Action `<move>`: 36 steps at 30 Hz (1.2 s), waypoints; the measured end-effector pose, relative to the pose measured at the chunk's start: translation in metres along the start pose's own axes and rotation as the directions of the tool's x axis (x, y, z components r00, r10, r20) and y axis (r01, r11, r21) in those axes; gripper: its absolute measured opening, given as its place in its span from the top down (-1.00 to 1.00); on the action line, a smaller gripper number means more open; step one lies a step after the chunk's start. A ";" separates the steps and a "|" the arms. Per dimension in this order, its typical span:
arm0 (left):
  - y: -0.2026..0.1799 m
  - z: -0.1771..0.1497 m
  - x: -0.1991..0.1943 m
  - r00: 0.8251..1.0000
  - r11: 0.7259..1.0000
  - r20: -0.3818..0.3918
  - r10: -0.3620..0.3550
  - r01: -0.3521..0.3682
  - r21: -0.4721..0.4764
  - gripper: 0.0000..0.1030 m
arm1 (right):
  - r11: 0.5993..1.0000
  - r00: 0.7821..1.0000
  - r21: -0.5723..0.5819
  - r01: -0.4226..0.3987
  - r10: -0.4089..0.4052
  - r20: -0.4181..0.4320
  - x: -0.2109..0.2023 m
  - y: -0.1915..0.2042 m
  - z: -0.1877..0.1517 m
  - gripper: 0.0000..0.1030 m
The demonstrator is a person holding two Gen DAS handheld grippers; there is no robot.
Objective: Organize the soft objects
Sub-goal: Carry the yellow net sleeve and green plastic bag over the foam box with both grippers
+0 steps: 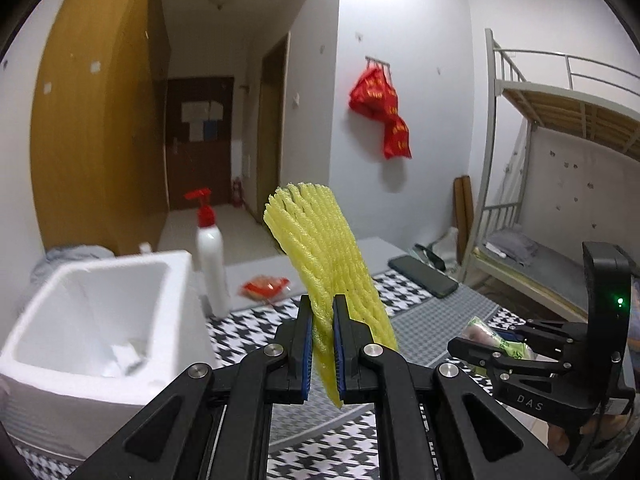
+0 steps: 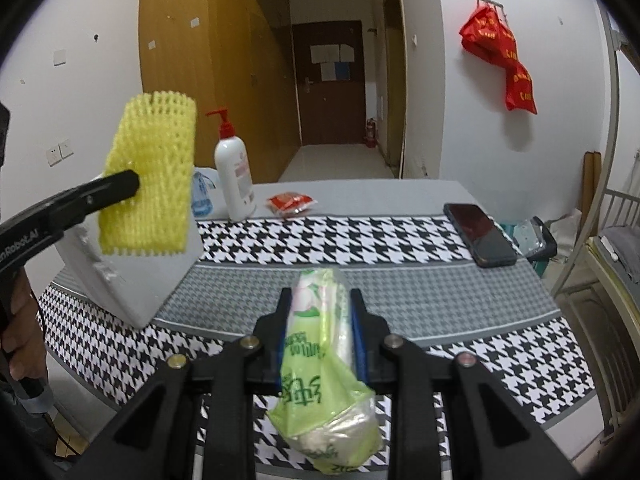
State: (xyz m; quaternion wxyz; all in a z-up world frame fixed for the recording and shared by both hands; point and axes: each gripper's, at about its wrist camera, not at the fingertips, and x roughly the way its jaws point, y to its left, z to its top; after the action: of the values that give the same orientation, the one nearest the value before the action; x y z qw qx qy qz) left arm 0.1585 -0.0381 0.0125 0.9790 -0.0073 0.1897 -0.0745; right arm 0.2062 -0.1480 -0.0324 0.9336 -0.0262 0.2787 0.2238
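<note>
We note the white foam box point(image 1: 96, 320) at far left, with only a pale scrap visible inside. Left gripper point(image 1: 323, 344) pinches the yellow foam net point(image 1: 320, 248), held aloft beside the box. Right gripper point(image 2: 320, 336) clamps a green plastic packet point(image 2: 324, 384) above the houndstooth cloth point(image 2: 360, 236). We judge both items lifted, neither yet deposited.

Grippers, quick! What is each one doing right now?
Left gripper: shut on the yellow foam net, lifted off the table.
Right gripper: shut on the green plastic packet, also in the air.
</note>
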 end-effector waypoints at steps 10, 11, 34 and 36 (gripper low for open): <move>0.019 0.009 -0.022 0.997 0.999 0.051 0.054 -0.055 0.003 0.82 | 0.998 0.996 -0.031 -0.052 0.054 0.074 -0.005 0.033 0.022 0.42; 0.021 0.010 -0.023 0.997 0.998 0.054 0.058 -0.058 0.001 0.82 | 0.998 0.995 -0.035 -0.057 0.060 0.080 -0.005 0.036 0.025 0.42; 0.087 0.008 -0.055 0.976 0.979 0.077 0.203 -0.201 -0.041 0.82 | 0.971 0.967 -0.115 -0.210 0.223 0.122 0.012 0.106 0.067 0.42; 0.093 0.008 -0.057 0.974 0.976 0.074 0.215 -0.212 -0.044 0.82 | 0.968 0.965 -0.125 -0.218 0.233 0.121 0.014 0.111 0.069 0.42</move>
State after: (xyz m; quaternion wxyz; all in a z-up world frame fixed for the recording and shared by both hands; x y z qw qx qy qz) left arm 0.1228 0.0623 0.0369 0.9877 -0.0072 0.1520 0.0351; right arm 0.2039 -0.0304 0.0264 0.9158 -0.0306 0.2032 0.3451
